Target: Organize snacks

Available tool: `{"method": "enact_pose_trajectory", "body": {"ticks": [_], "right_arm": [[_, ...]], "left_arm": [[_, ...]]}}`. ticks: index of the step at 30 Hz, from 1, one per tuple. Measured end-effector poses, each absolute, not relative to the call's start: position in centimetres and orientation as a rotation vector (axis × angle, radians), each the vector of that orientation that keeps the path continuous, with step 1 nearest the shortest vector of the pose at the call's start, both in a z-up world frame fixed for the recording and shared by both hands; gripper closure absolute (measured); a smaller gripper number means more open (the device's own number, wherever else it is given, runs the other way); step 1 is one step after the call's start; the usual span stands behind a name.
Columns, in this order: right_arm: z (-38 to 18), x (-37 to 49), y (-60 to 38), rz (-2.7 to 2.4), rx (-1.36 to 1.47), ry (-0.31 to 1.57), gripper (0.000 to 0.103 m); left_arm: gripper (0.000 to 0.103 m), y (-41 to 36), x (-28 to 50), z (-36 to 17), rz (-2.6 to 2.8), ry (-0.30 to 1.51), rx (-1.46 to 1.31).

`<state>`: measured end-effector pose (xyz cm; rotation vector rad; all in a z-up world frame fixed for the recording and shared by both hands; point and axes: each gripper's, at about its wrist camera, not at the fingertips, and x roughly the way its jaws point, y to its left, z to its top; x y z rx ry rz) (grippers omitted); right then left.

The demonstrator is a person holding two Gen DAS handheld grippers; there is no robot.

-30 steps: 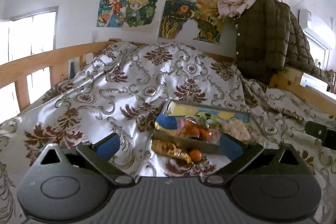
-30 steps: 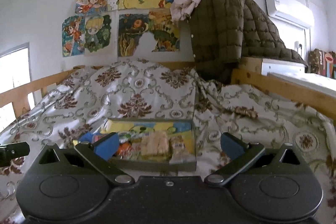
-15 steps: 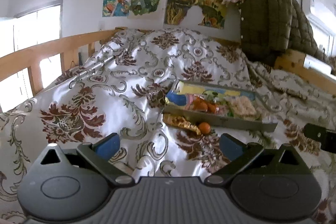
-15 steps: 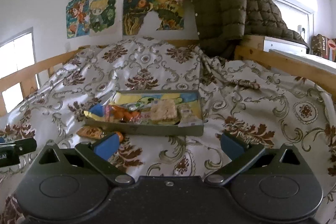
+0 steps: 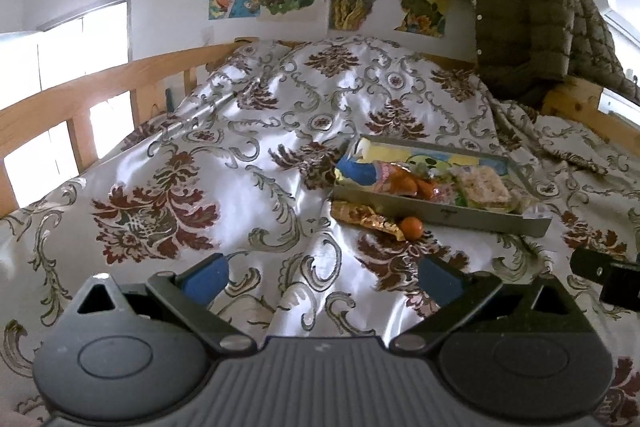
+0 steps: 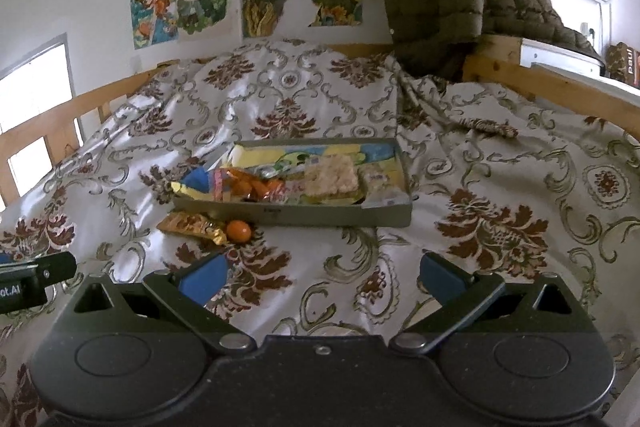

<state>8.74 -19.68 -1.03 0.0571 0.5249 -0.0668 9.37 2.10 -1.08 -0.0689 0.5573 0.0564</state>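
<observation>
— Glossy damask bedspread (image 6: 328,279): nearer than half a second ago?
— Farther. Shallow grey tray (image 6: 340,215), heaped with crinkled wrappers. Round orange (image 6: 239,230) and gold packet (image 6: 191,225) just outside.
— Left claw (image 5: 325,277), right claw (image 6: 324,275)?
— Both spread wide, empty.

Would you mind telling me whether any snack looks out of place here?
Yes: a gold foil snack packet and a small orange round sweet lie on the bedspread, outside the grey tray.
</observation>
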Motion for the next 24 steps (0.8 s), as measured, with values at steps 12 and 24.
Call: {"method": "enact_pose_trajectory", "body": {"ticks": [12, 24], "right_arm": [[-1.9, 9.5, -19.3, -0.045, 0.051, 0.565, 0.001], [-1.7, 11.3, -18.9, 0.023, 0.009, 0.572, 0.001]], "left_arm": [[0.000, 2.5, 9.9, -1.4, 0.099, 0.602, -0.076], [0.000, 2.9, 12.0, -2.3, 0.110, 0.655, -0.077]]}}
